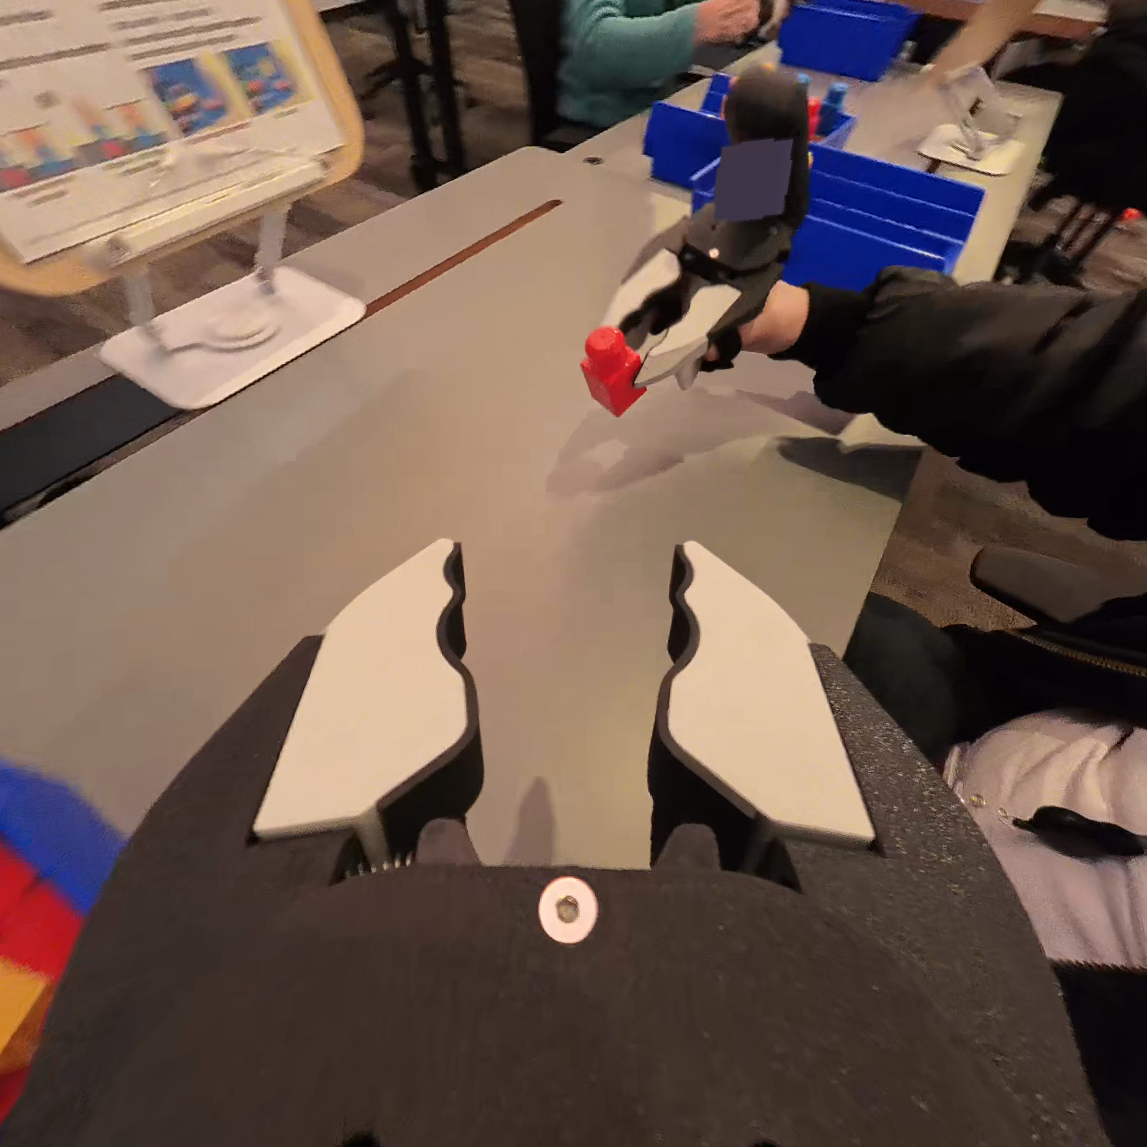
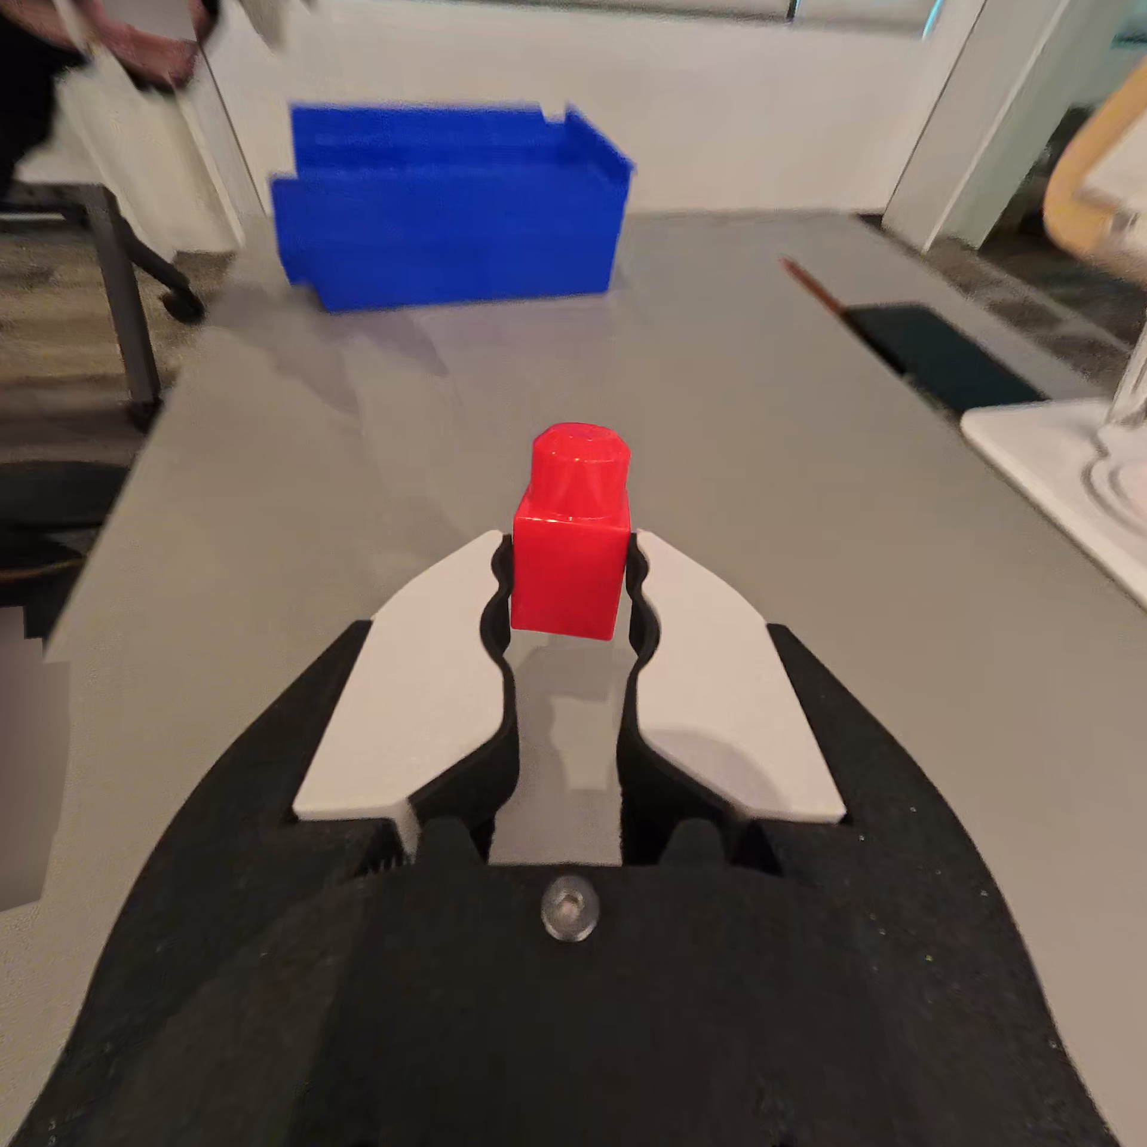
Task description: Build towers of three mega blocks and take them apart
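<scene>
The right claw (image 2: 568,558) pinches the red block (image 2: 566,558) by its tips above the surface (image 2: 807,558); it may slip or twist; the left claw (image 1: 565,558) gapes empty.

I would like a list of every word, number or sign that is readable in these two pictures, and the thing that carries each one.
No text can be quoted here.
Printed sheet on the wooden stand, left wrist view: lines of writing and coloured pictures, too blurred to read.
Red block: no writing visible.
Blue bin: no writing visible.
Gray table: no writing visible.
</scene>
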